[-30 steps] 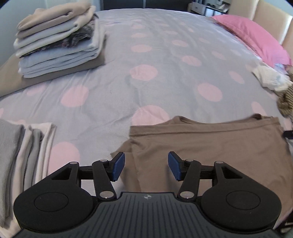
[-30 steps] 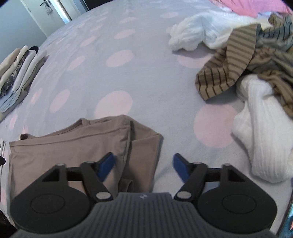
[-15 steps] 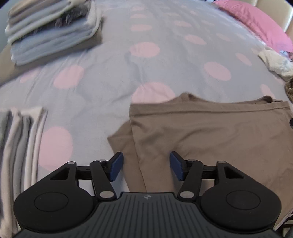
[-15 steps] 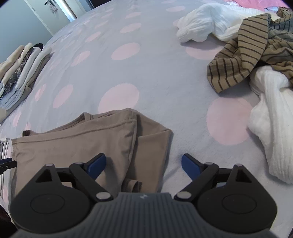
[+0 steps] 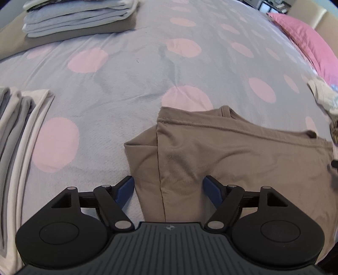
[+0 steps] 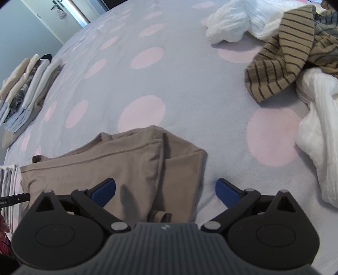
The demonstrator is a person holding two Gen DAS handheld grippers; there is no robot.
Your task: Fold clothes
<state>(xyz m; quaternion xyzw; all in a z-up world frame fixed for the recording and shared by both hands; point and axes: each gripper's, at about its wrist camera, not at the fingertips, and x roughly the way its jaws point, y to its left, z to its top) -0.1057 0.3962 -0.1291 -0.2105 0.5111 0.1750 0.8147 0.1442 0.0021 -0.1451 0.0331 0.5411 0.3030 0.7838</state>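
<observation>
1. Taupe-brown soft knit garment [image 5: 243, 156], partly folded, lies flat on the bed's lilac-grey cover with pale pink dots [image 5: 131, 84], at the near edge of the bed in both wrist views.
2. Garment detail: one side panel is folded inward over the body; a stitched hem runs along the far edge, and a small neckline bump shows behind it. In the right wrist view the folded sleeve end [image 6: 186, 160] sticks out to the right of the body.
3. Left tool [image 5: 168, 191]: blue-padded jaws opening, now wide. The garment's left folded edge lies between them; pads not pressing the cloth.
4. Right tool [image 6: 165, 191]: jaws wide apart, the garment's right side and sleeve end between them. The left pad is over the cloth, the right pad over bare cover. No grip seen.
5. Tall stack of folded pale blue, beige and grey clothes [image 5: 78, 17] sits at the far left of the bed, well apart from the garment.
6. Second stack of folded grey and cream items [image 5: 19, 131] lies at the near left edge, beside the left tool.
7. Unfolded pile on the right side: white ribbed knit pieces [image 6: 321, 131] and a tan top with dark stripes [image 6: 283, 57], touching each other.
8. Pink pillow [image 5: 304, 40] at the far right of the bed.
</observation>
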